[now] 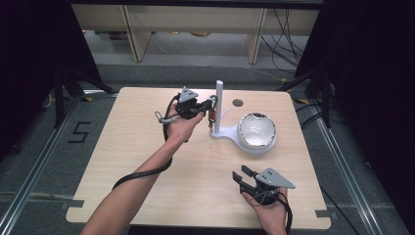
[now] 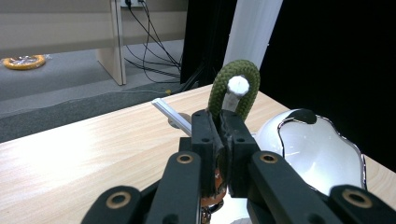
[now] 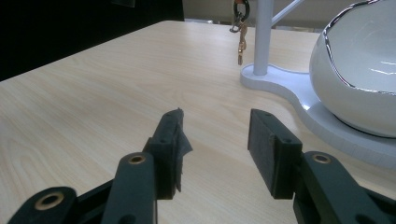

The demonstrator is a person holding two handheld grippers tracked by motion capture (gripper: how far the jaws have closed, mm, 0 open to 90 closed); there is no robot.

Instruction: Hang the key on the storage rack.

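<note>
While the tabletop bears a white stand, the bowl on its base lies bare inside. Beside the stand's post, the left claw pinches a green cord loop that arches upright over a peg, keys dangling below. Nearer the person, the right claw gapes wide, holding nothing.

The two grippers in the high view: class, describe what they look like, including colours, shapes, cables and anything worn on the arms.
Both the left gripper and the right gripper are black, each topped by a grey three-cornered plate. A black cable trails from each. Their jaws are blocky black pads on arms with brass-coloured rivets. The forearms are bare, no sleeves.
</note>
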